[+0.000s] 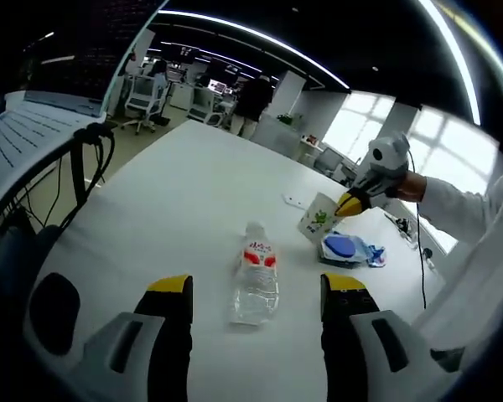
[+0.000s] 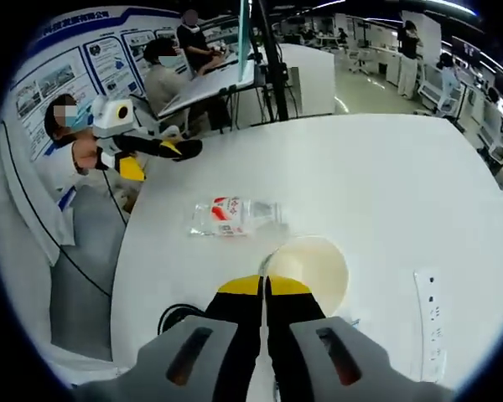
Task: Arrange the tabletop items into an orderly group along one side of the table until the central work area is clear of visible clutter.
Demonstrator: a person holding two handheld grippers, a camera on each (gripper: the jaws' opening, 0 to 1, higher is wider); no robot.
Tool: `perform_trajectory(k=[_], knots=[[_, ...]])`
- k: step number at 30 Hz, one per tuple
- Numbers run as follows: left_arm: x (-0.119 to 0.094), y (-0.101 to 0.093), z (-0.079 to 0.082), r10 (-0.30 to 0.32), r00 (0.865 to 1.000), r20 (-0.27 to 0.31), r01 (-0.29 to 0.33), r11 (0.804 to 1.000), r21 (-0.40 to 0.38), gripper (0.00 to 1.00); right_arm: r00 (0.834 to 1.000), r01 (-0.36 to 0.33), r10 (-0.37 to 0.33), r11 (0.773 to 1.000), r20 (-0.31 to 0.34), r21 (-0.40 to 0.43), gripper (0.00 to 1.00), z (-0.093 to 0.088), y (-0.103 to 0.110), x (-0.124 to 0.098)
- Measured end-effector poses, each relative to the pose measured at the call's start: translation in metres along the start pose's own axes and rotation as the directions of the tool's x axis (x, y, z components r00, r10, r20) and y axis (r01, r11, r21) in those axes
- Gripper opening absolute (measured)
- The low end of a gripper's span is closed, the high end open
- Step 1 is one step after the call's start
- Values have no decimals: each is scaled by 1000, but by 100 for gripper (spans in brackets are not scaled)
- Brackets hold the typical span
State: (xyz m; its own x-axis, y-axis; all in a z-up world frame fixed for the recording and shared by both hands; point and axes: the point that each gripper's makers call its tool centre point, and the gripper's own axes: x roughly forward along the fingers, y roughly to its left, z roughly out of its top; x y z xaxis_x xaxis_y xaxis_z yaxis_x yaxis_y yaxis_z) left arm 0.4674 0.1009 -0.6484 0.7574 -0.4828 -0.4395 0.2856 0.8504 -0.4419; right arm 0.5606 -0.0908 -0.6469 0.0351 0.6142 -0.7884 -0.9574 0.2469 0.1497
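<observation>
The left gripper view looks along the left gripper (image 1: 256,293), whose 2 yellow-tipped jaws stand wide apart with nothing between them; the plastic water bottle (image 1: 255,274) lies on its side on the white table (image 1: 176,193) in the gap ahead of the jaws, cap pointing away, red label showing, touched by neither jaw. Further off to the right in this view, the right gripper (image 1: 345,206) comes in from a white sleeve (image 1: 461,209) and grips the top edge of a paper cup (image 1: 317,219) printed with a green figure, the cup tilted on the table. Just beside the cup on the near side lies a blue and white packet (image 1: 350,249), and a small white flat item (image 1: 294,201) lies beyond the cup. The right gripper view gives the cup from above instead: the right gripper (image 2: 264,287) has its 2 jaws pressed nearly together on the rim of the cup (image 2: 314,264), whose pale inside opens toward the camera. Here the bottle (image 2: 233,216) lies a little beyond the cup, apart from it, while the left gripper (image 2: 163,151) hangs at the table's far edge, well apart from the bottle. A white strip-shaped item (image 2: 432,322) lies on the table to the right of the cup. People sit at a desk behind.
</observation>
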Motion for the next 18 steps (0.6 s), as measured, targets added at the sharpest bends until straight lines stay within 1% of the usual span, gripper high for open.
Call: perform_trajectory(k=[5,9,12,13,18], knots=[[0,1,-2,0,1000,-2,0,1000,-2,62,998,39,-41,998,-55,-41,0,-6,-11,-1],[0,3,-3,2,1000,-3,-2,1000,-6,61,990,68,-82,991,-119,-117,0,-16,-20,3],[0,5,-5,5,1000,-6,-5,1000,-9,61,987,72,-91,988,-136,-138,0,-20,-22,8],[0,5,-5,5,1000,-7,-5,1000,-9,61,985,72,-95,986,-146,-152,0,-23,-24,11],[1,6,-8,7,1000,-10,-7,1000,-14,61,975,63,-105,976,-195,-207,0,-34,-25,19]])
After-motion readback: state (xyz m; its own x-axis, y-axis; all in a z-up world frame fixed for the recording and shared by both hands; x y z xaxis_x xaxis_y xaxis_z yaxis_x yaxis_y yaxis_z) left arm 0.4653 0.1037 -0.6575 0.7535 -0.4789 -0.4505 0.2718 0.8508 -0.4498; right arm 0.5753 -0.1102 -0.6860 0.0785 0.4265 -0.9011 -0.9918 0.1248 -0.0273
